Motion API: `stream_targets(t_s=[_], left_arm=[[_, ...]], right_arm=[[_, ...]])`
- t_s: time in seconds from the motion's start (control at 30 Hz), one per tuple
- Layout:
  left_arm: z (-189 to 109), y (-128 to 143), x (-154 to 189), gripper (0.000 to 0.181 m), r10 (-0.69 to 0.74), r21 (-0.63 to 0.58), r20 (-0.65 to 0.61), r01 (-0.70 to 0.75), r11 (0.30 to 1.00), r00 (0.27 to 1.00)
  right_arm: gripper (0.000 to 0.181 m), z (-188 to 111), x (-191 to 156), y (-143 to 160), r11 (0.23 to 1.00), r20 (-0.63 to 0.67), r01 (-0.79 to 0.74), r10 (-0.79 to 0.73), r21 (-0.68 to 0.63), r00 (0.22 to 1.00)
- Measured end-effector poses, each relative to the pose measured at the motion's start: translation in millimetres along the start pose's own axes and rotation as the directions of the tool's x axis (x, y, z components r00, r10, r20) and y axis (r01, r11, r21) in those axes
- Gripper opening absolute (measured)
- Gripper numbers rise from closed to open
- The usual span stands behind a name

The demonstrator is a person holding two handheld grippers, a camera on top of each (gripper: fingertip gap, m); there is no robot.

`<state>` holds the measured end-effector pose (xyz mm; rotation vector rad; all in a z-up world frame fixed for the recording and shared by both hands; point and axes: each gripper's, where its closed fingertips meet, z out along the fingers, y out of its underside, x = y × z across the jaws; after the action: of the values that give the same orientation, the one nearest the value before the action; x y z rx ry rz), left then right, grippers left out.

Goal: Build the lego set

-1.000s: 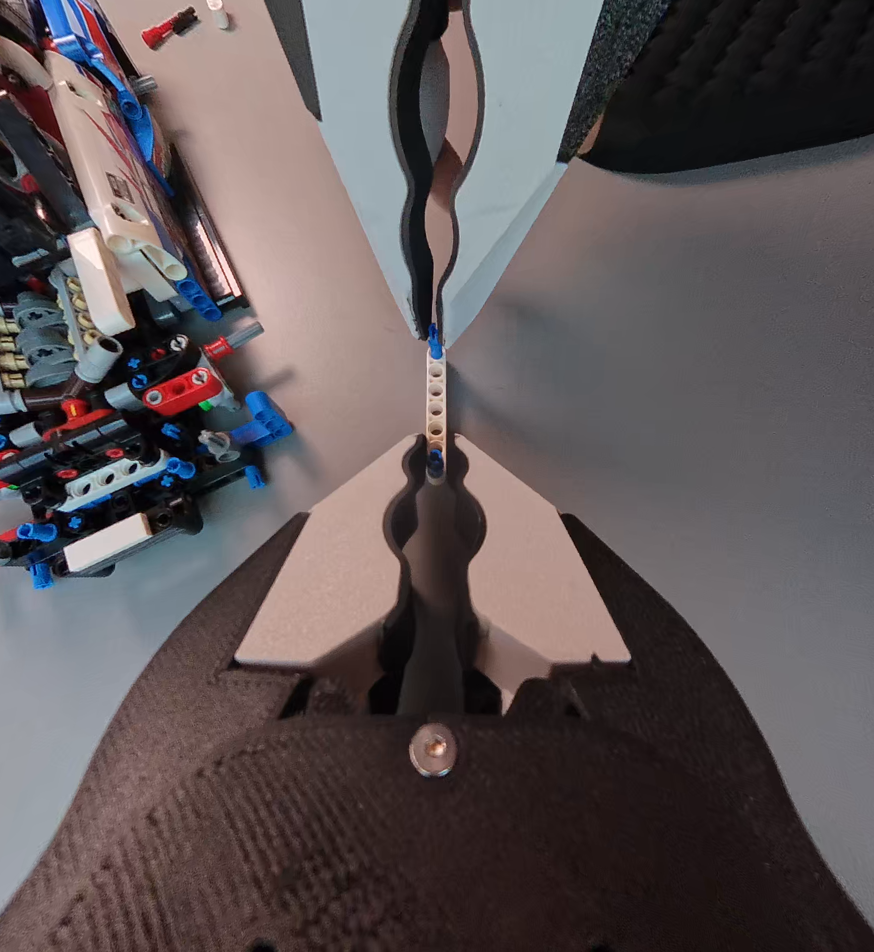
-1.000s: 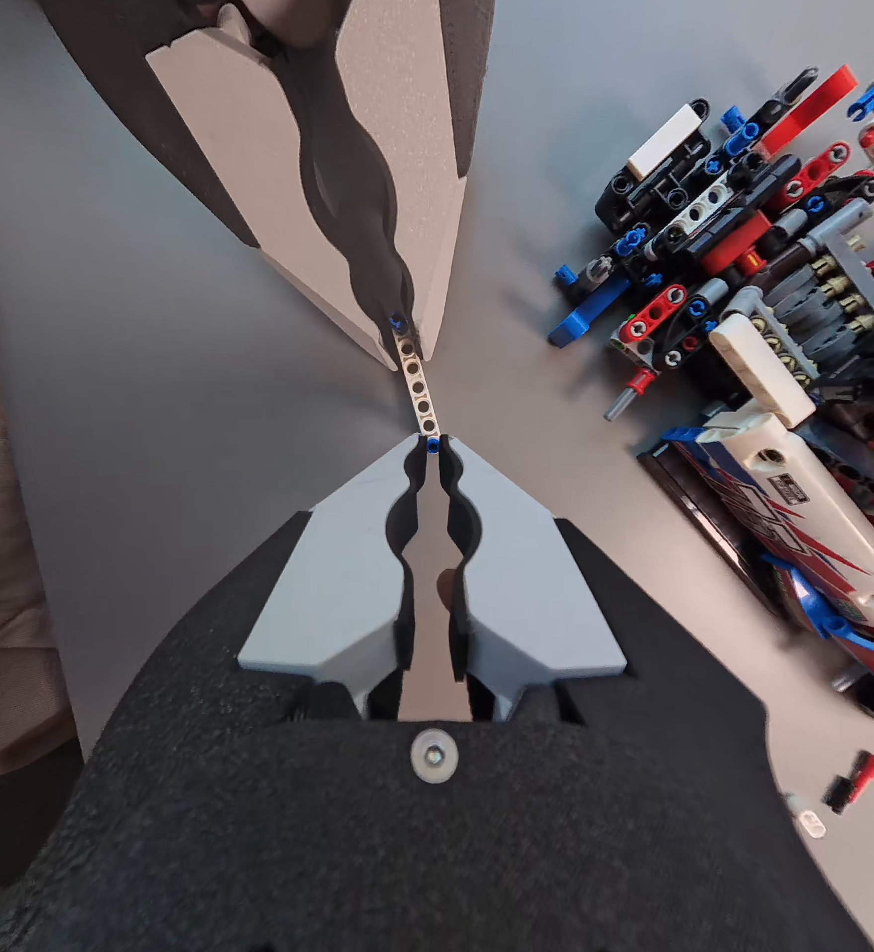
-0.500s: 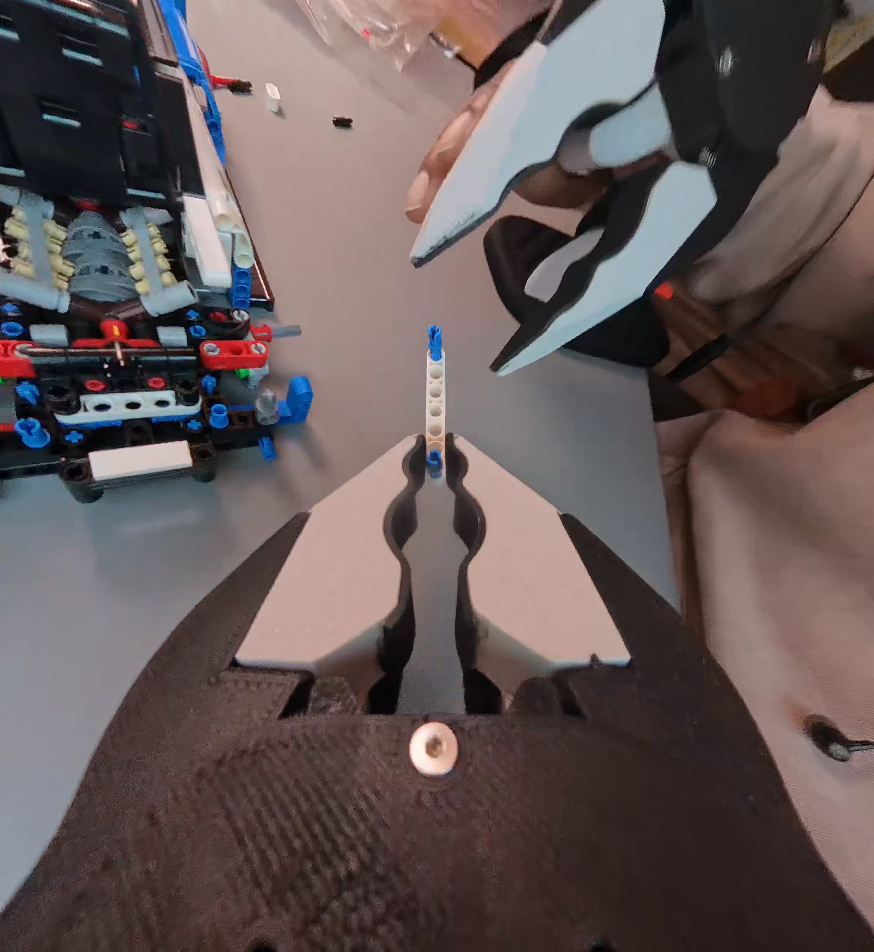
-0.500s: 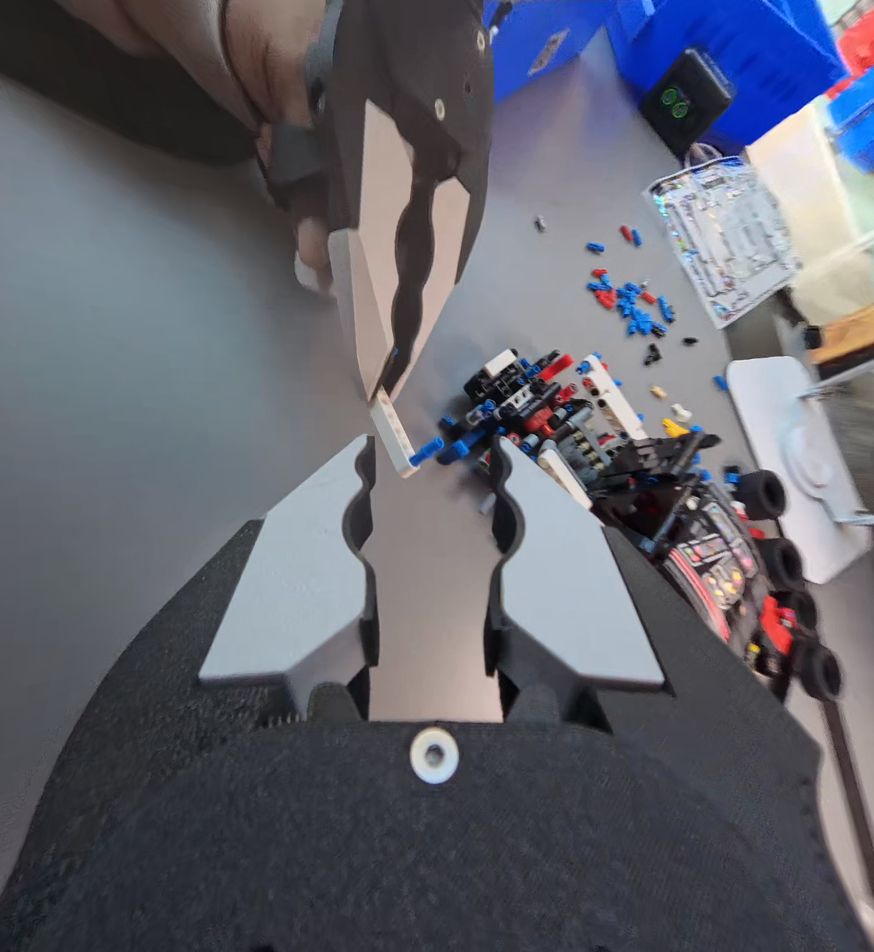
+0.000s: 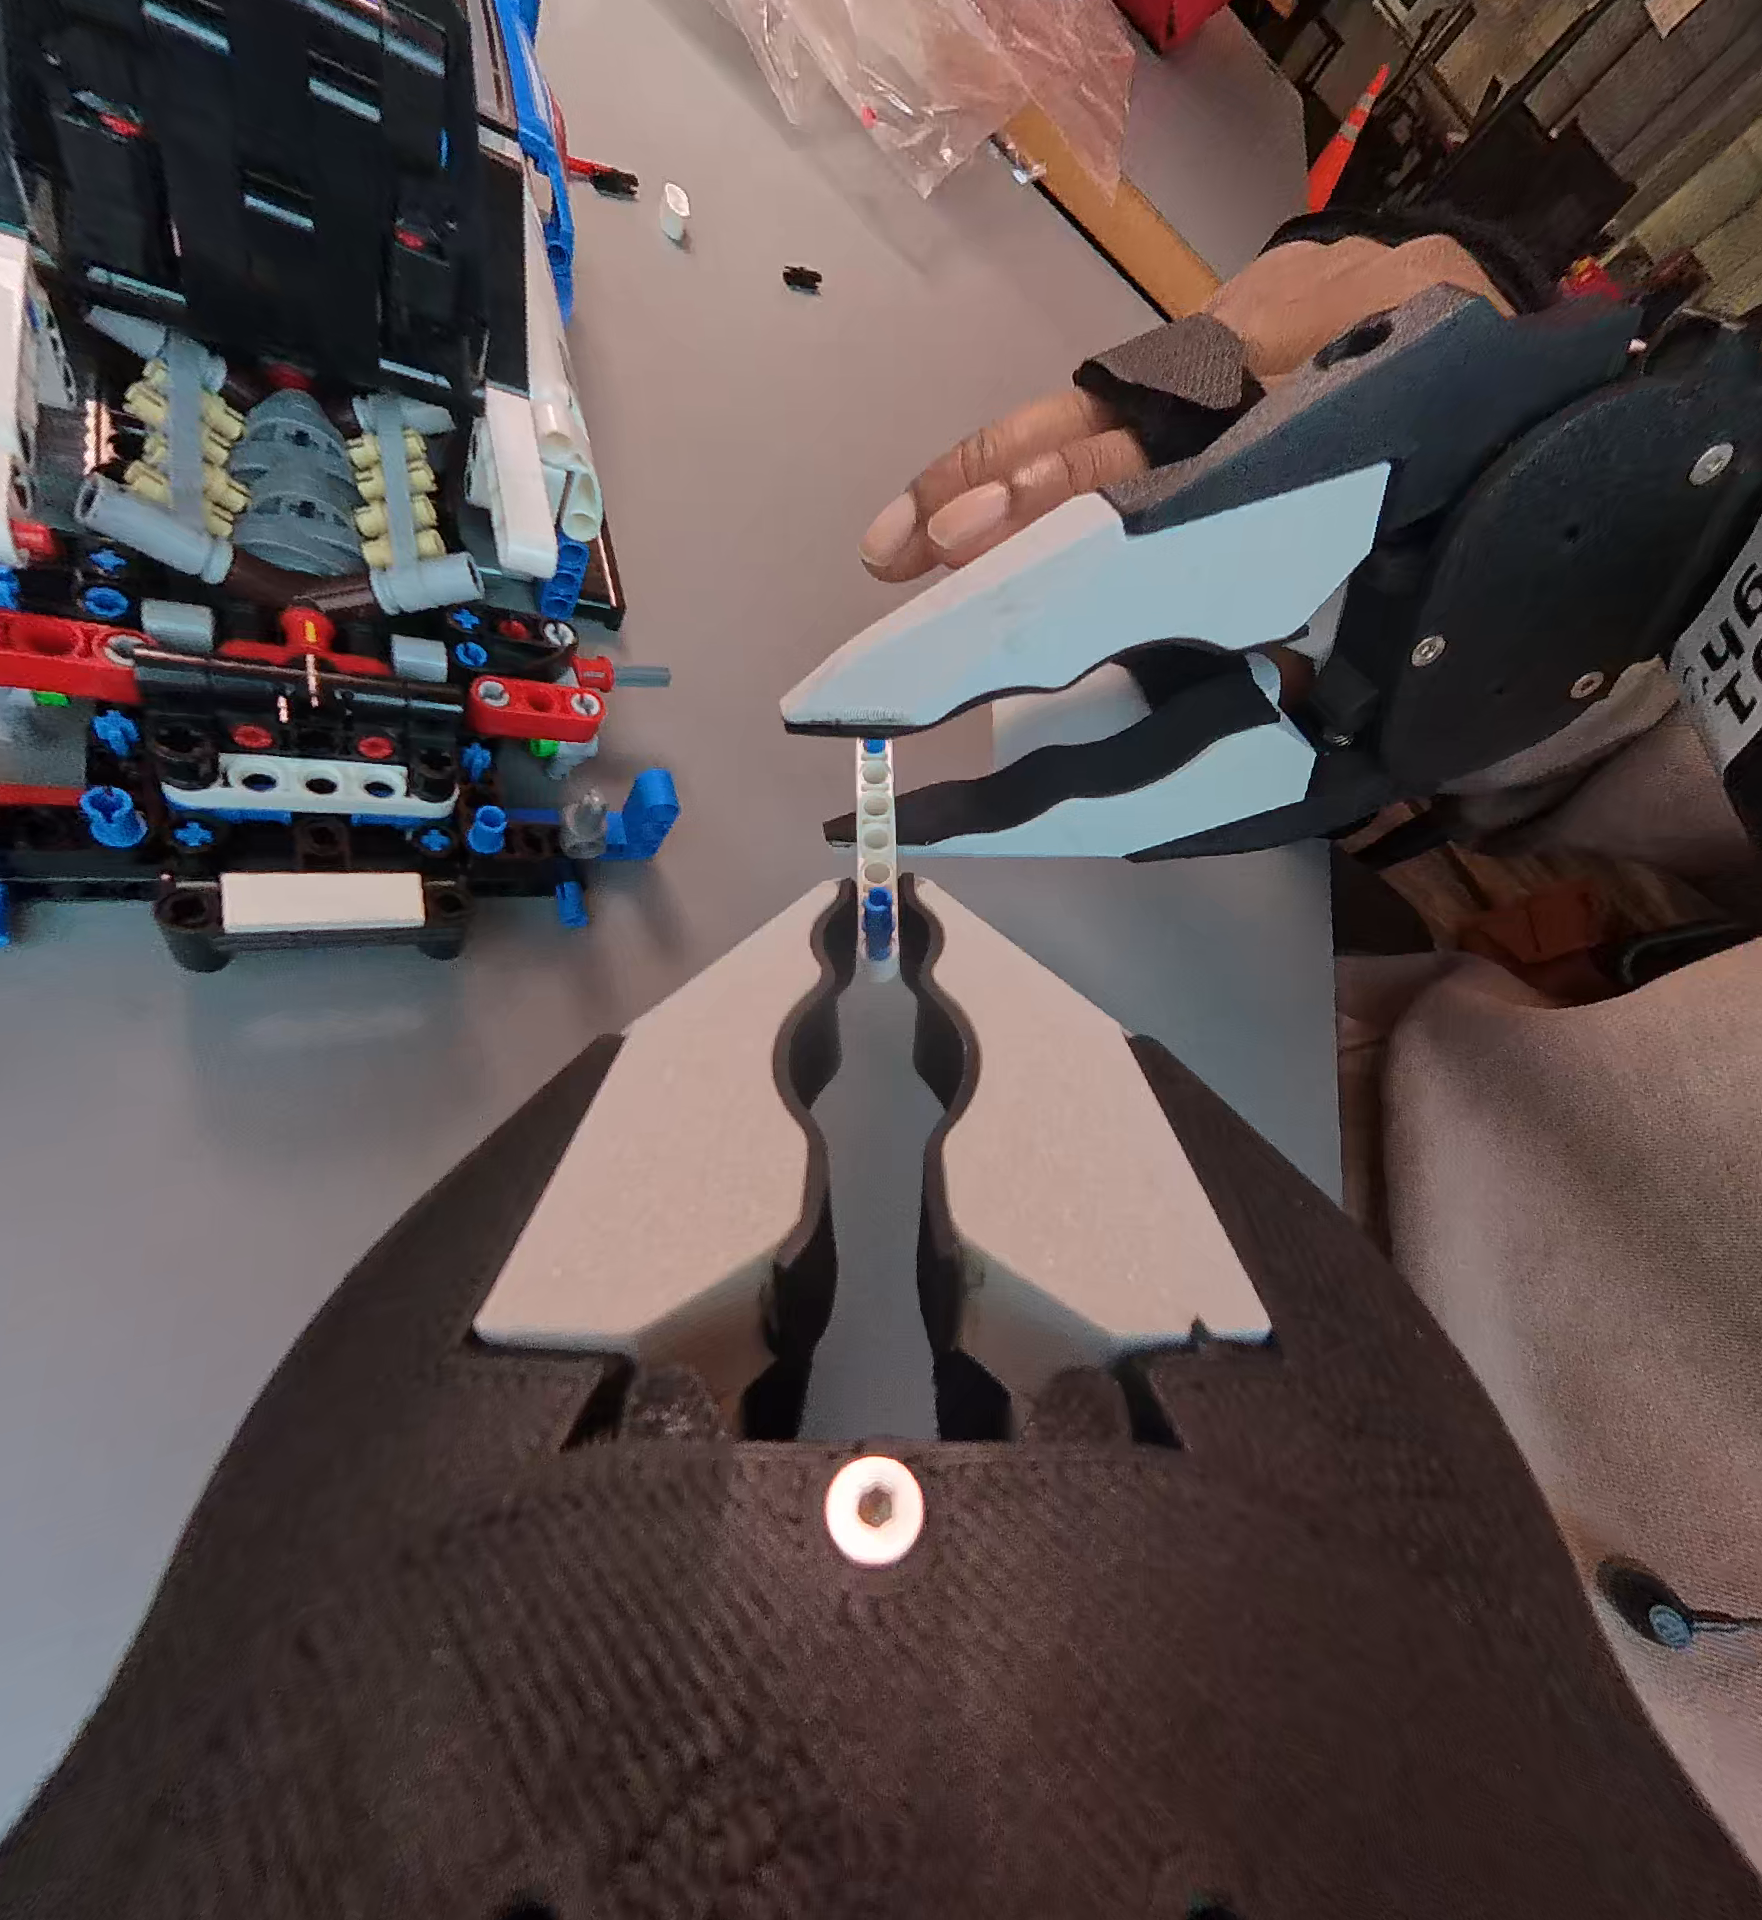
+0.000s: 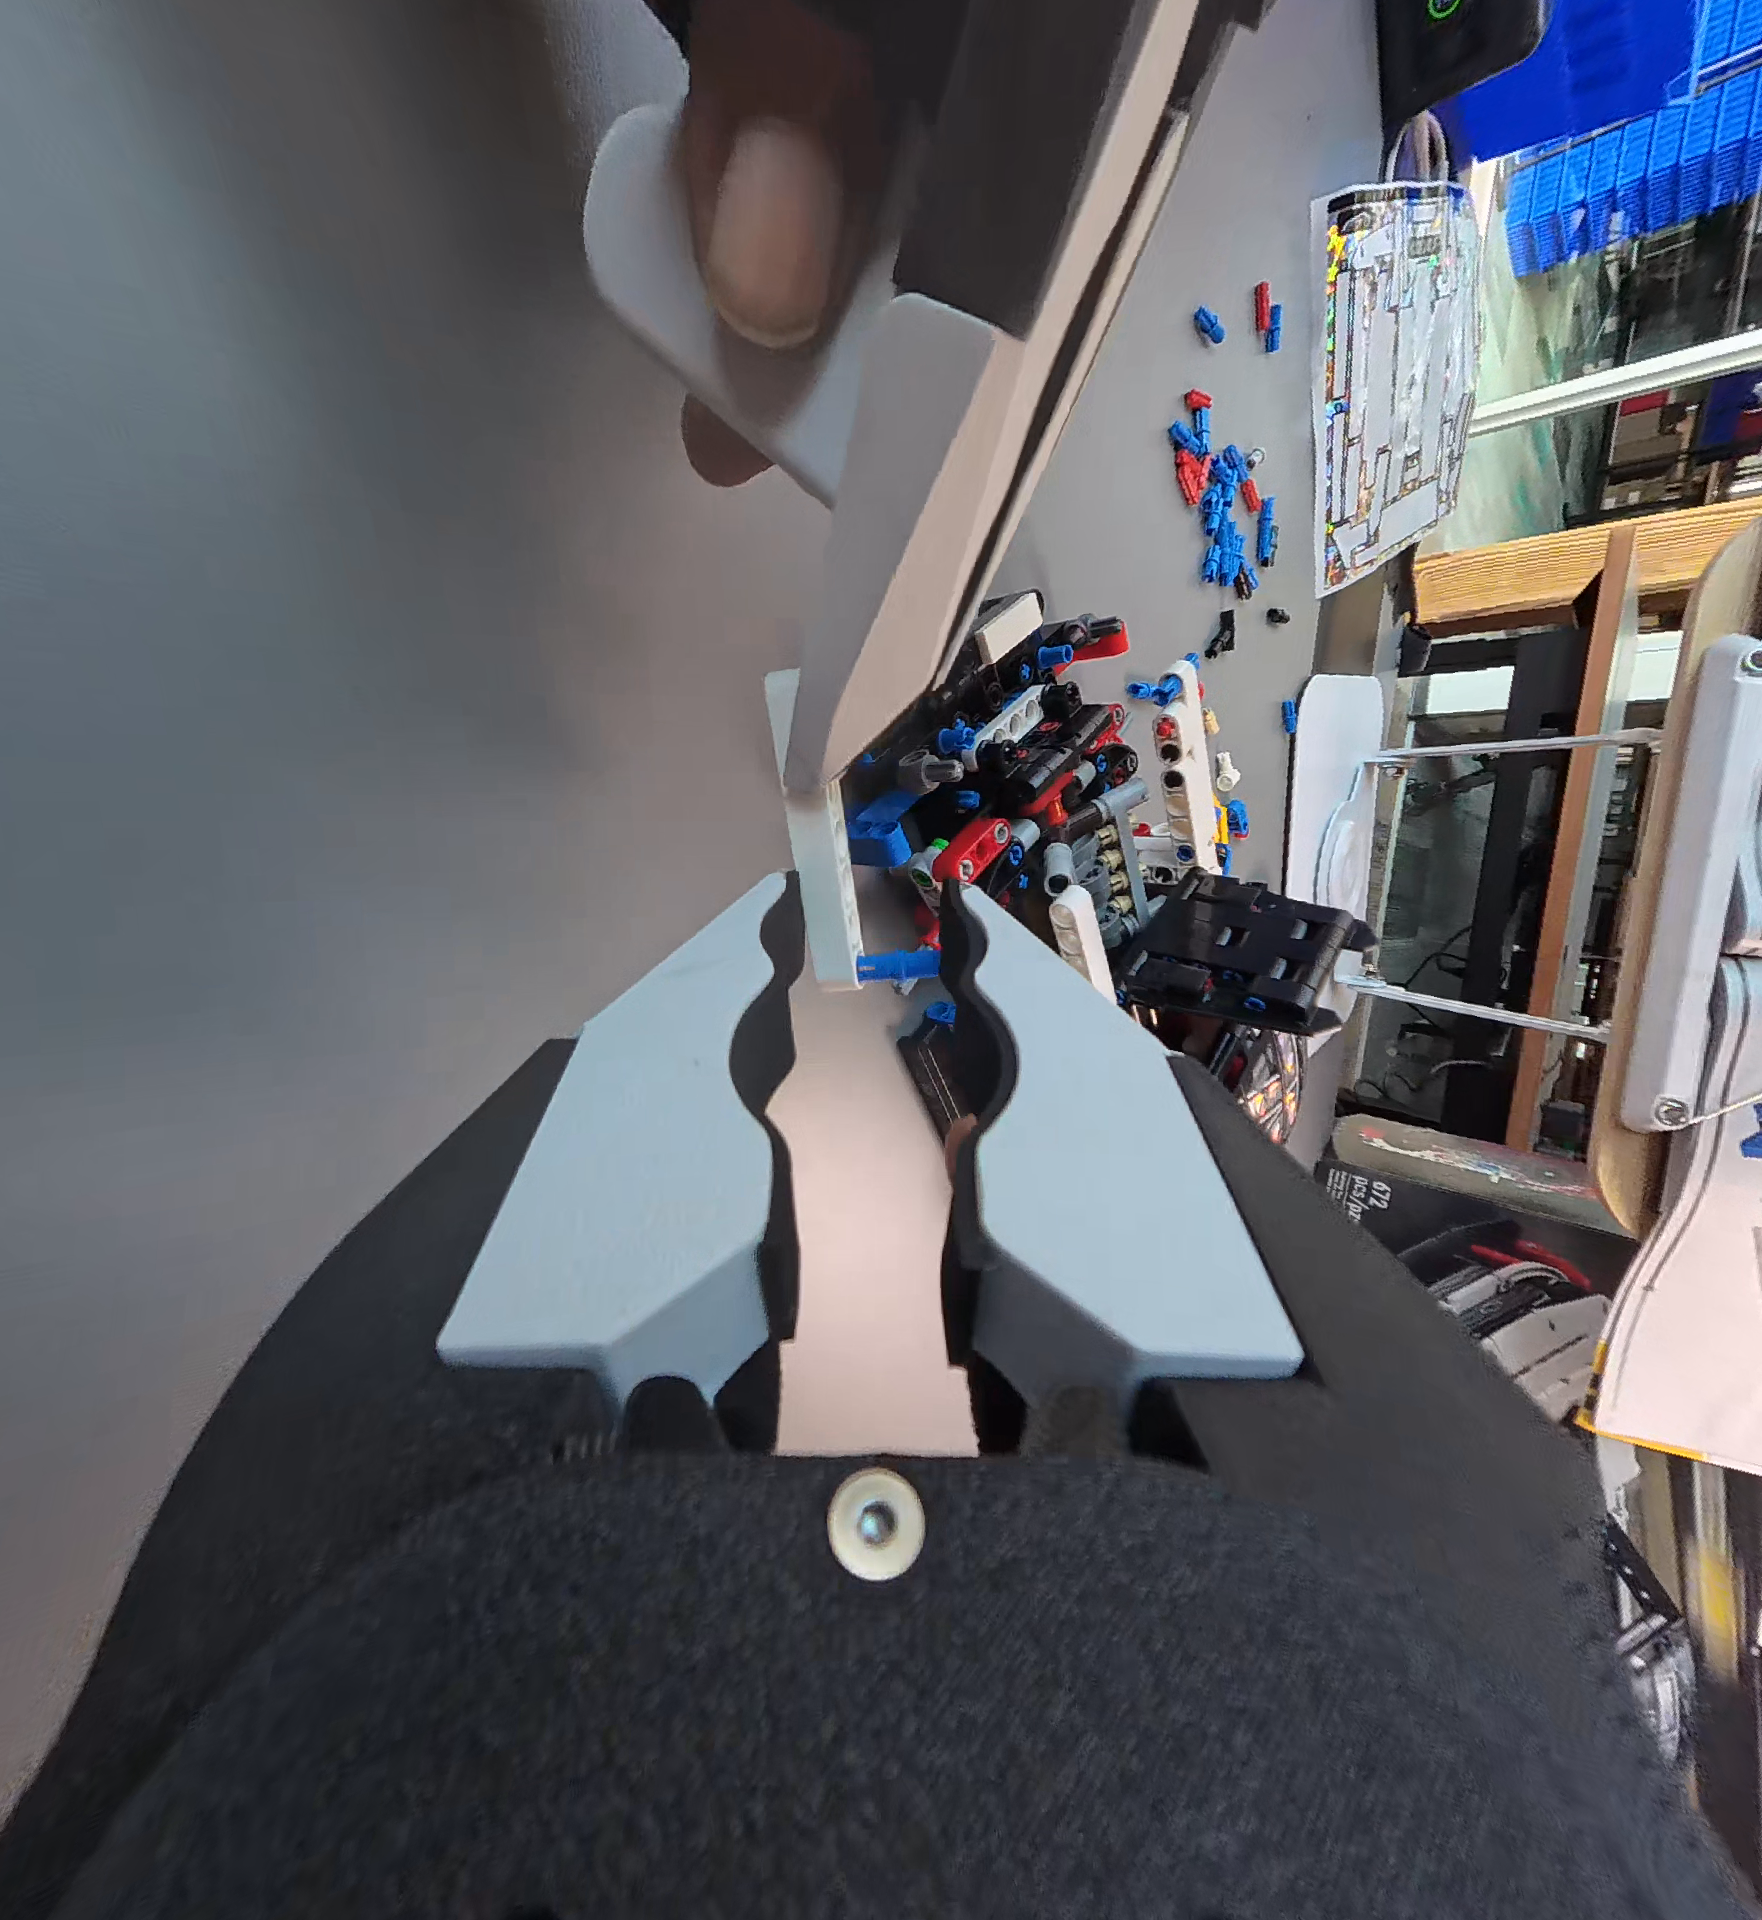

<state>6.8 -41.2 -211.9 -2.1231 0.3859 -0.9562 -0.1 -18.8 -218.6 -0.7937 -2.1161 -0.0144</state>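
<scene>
Grey tabletop (image 5: pixel 960 416) carries the part-built lego car (image 5: pixel 264 582) along its left edge in the left wrist view, with loose pins (image 6: pixel 1225 488) scattered toward the far edge in the right wrist view. Left gripper (image 5: pixel 877 914) is clamped on the near end of a white beam (image 5: pixel 875 810), which stands out forward along its fingers, clear of the tabletop; a blue pin (image 5: pixel 877 920) sits in the beam's near hole between the tips. Held this way the beam's free end is presented to the other tool, probably so a pin can be seated or the grip transferred. Right gripper (image 5: pixel 856 774) comes in from the right side, crosswise to the beam, jaws narrowly parted and straddling the beam's far end: one finger over the tip, the other alongside the middle holes. Contact cannot be confirmed in either view. In the right wrist view the right gripper (image 6: pixel 872 914) shows a clear gap, with the white beam (image 6: pixel 827 883) just beyond the left fingertip and a blue pin (image 6: pixel 892 966) projecting sideways across the gap. Car lies well apart from both tools
</scene>
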Motion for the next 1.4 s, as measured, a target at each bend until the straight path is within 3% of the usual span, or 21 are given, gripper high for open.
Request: stream_targets(t_s=[0.03,0.23,0.4,0.5,0.63,1.1,1.27,1.33,1.4], left_arm=[[-1,-4,0,0.006,-0.006,0.023,0.001,0.006,1.0,1.0],[-7,-14,-2,0.005,-0.039,0.076,0.0,0.039,0.996,0.999],[-16,-16,-7,0.005,-0.058,0.109,0.001,0.058,0.992,0.998],[-17,-18,-4,0.005,-0.048,0.112,-0.004,0.049,0.992,0.999],[-14,-18,0,0.005,-0.037,0.1,0.002,0.037,0.994,0.999],[-13,-22,-1,0.005,-0.06,0.133,0.011,0.058,0.989,0.998],[-16,-28,-2,0.005,-0.068,0.168,0.005,0.066,0.984,0.998],[-19,-30,-6,0.005,-0.082,0.196,-0.003,0.081,0.977,0.997],[-24,-33,-4,0.005,-0.078,0.23,-0.048,0.088,0.969,0.996]], right_arm=[[0.007,0,-3,-1,1.0,0.013,0.001,-0.001,0.007,1.0],[0.008,-1,9,-4,0.998,-0.076,-0.045,0.047,0.033,0.996],[0.046,-20,32,-12,0.963,-0.065,-0.212,0.226,0.168,0.972],[0.05,-17,30,-6,0.979,-0.081,-0.155,0.167,0.129,0.983],[0.027,-7,24,-5,0.993,-0.117,-0.084,0.093,0.077,0.989],[0.015,-6,20,0,0.999,-0.098,-0.048,0.049,0.015,0.994],[0.02,-9,32,-2,0.996,-0.154,-0.073,0.079,0.041,0.985],[0.039,-13,35,-10,0.987,-0.163,-0.099,0.119,0.125,0.979],[0.052,-22,40,-17,0.931,-0.11,-0.251,0.287,0.264,0.951]])
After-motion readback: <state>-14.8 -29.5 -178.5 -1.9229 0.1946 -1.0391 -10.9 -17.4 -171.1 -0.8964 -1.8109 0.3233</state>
